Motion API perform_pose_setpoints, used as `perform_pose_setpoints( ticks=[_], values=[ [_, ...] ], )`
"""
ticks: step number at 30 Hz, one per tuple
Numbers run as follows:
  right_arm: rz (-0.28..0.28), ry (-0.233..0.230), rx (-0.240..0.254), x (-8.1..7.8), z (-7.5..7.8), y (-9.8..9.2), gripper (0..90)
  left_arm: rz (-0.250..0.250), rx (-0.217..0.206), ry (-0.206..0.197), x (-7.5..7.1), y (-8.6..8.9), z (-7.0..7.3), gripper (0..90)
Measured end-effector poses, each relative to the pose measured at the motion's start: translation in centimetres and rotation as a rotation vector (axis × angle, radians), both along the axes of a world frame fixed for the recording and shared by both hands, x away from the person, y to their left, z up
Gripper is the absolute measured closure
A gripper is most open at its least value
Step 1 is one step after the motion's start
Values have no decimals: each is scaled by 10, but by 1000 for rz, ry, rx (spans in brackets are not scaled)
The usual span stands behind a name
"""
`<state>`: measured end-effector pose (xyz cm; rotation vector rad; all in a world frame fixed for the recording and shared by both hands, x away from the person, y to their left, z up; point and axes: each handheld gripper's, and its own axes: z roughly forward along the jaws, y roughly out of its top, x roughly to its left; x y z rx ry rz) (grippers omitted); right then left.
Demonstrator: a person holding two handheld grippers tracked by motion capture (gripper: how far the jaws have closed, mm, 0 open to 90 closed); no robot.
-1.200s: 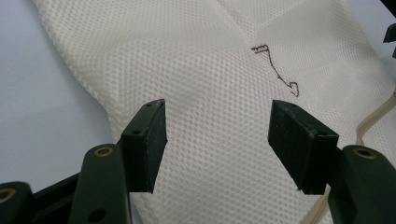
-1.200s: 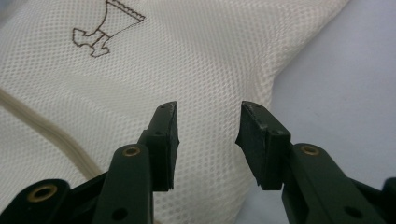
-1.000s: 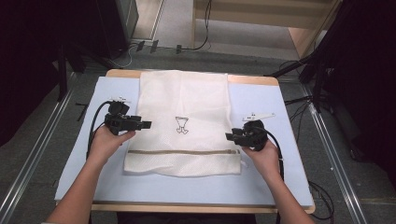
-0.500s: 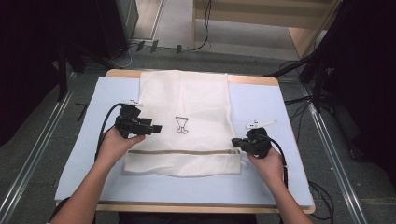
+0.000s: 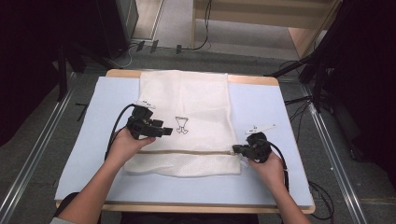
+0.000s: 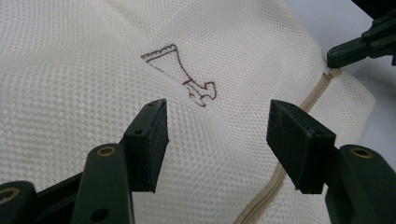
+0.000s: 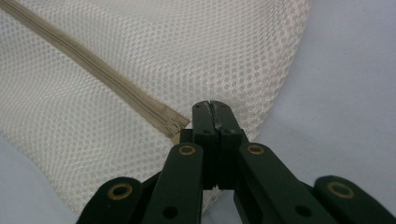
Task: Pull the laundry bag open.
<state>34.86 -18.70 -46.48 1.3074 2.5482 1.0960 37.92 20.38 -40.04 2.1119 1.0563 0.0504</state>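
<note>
A white mesh bag (image 5: 196, 107) lies flat on a light blue mat (image 5: 266, 107), with a beige zipper (image 5: 187, 152) across its near part and a dark drawn logo (image 5: 181, 125) in the middle. My left gripper (image 5: 166, 132) hovers open over the mesh (image 6: 93, 56), left of the logo (image 6: 180, 74), nothing between its jaws (image 6: 217, 119). My right gripper (image 5: 236, 149) is shut at the bag's right edge, its tips (image 7: 212, 106) right beside the zipper's end (image 7: 180, 126). I cannot tell whether the zipper pull is pinched. The left gripper view shows the right gripper (image 6: 334, 56) at that zipper end.
The mat covers a wooden table (image 5: 252, 79). Bare mat (image 7: 345, 70) lies right of the bag. Cables trail from both grippers. Metal floor rails (image 5: 327, 140) run along both sides, and dark stands and cables (image 5: 140, 46) sit beyond the far edge.
My left gripper has moved right, from the bag's left edge onto the mesh near the logo. My right gripper has shifted nearer and lower to the zipper's end.
</note>
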Motion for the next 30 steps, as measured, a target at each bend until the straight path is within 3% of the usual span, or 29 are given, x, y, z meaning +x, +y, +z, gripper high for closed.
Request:
perform_pose_setpoints(
  ticks=[11,24,27,30],
  values=[
    [24,15,2,-8,1,5,900,-55,13,-3,-2,-20,-2,400],
    [33,-39,-23,-8,2,7,887,-126,-1,0,-9,-49,-5,442],
    [32,-34,-29,-6,0,6,877,-149,5,5,-11,-56,-6,465],
    [51,-64,-56,-6,-3,7,885,-168,2,12,-12,-64,-9,485]
  ],
)
